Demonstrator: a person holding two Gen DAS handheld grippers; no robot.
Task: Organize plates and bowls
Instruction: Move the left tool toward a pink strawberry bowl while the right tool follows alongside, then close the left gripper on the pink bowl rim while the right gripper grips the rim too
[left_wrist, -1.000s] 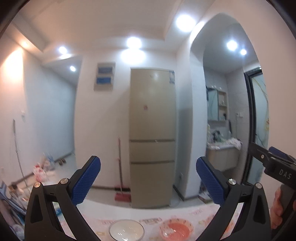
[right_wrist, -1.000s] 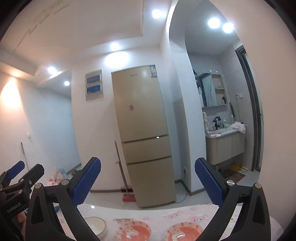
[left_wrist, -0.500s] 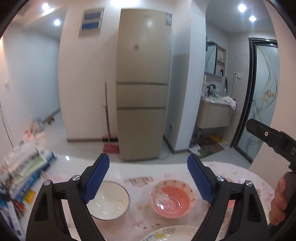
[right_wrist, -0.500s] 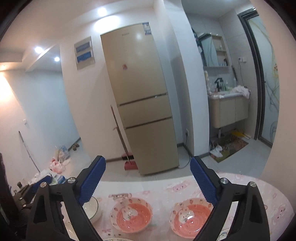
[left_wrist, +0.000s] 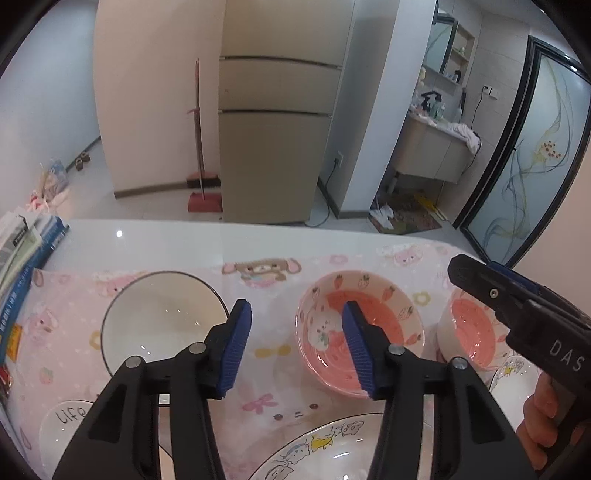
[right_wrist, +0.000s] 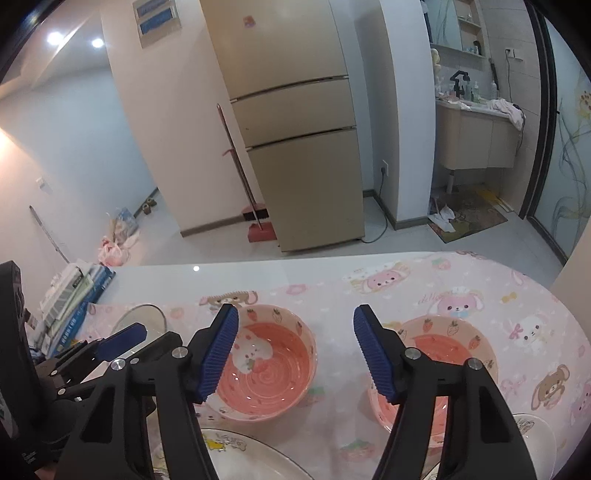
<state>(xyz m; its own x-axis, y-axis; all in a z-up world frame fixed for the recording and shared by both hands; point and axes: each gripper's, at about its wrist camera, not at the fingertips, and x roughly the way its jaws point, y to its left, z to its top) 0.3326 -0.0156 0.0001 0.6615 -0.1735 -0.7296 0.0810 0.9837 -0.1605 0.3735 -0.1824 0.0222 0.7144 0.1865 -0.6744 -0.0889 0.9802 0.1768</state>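
Note:
On the pink cartoon tablecloth (left_wrist: 266, 391) stand a white bowl (left_wrist: 159, 321) at left, a pink strawberry bowl (left_wrist: 384, 317) in the middle and a second pink bowl (left_wrist: 469, 328) at right. A white cartoon plate (left_wrist: 332, 454) lies near me, and a small "life" plate (left_wrist: 62, 424) at lower left. My left gripper (left_wrist: 295, 336) is open and empty above the gap between the white bowl and the middle pink bowl. My right gripper (right_wrist: 291, 343) is open and empty over the two pink bowls (right_wrist: 273, 365) (right_wrist: 447, 350).
Books and boxes (left_wrist: 26, 258) are stacked at the table's left edge. Beyond the table stand a beige fridge (left_wrist: 277, 129), a red broom (left_wrist: 201, 155) and a washroom with a cabinet (left_wrist: 432, 147). Another plate (right_wrist: 535, 443) lies at the right.
Both grippers have tilted down from the room toward the table, bringing bowls and plates into view. Both sets of jaws have narrowed somewhat but stay open.

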